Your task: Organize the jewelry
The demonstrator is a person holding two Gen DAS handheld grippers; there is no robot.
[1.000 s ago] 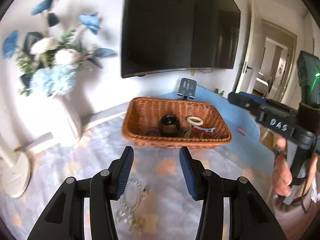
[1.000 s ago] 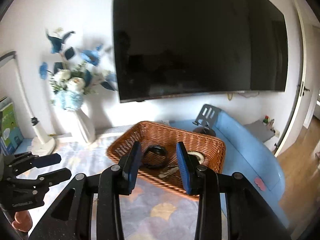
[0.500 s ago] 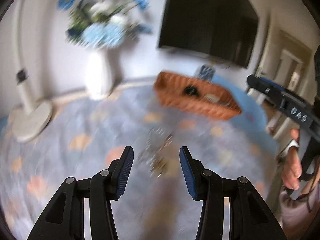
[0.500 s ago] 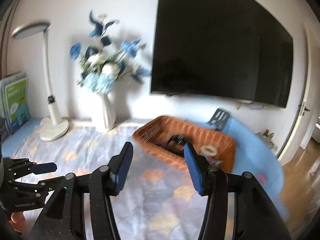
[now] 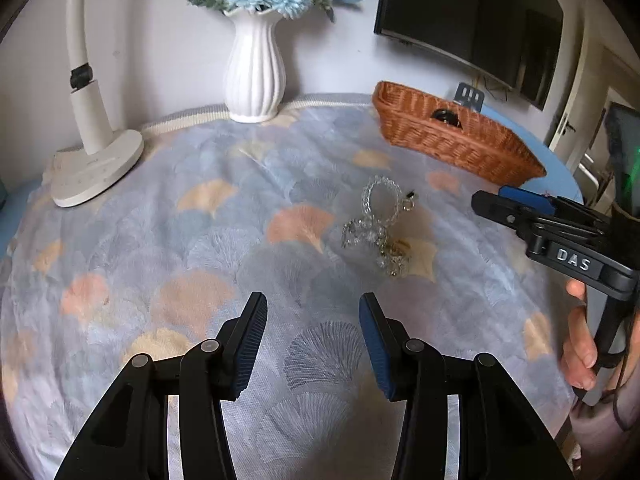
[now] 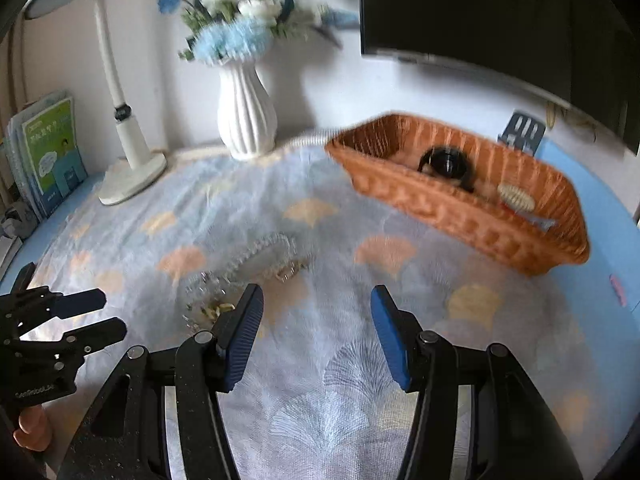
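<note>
A tangle of clear and gold-coloured jewelry (image 5: 378, 226) lies on the patterned cloth, a short way ahead and slightly right of my left gripper (image 5: 314, 340), which is open and empty. In the right wrist view the same jewelry (image 6: 256, 260) lies blurred just ahead-left of my right gripper (image 6: 316, 328), also open with nothing between its blue pads. The wicker basket (image 5: 440, 148) sits at the back right; its wall (image 6: 440, 208) hides part of a black ring (image 6: 444, 164) and a cream hair clip (image 6: 516, 196) inside. My right gripper (image 5: 512, 204) shows at the right edge, held by a hand.
A white vase (image 5: 254, 76) of blue flowers and a white desk lamp (image 5: 96, 152) stand along the back wall. Books (image 6: 48, 156) lean at the far left. A dark TV (image 5: 468, 16) hangs above. My left gripper (image 6: 72, 312) shows at the left edge.
Both grippers have dropped and swung away from the basket down toward the cloth. The jewelry now lies ahead of them. The right jaws stand wider apart than a second ago.
</note>
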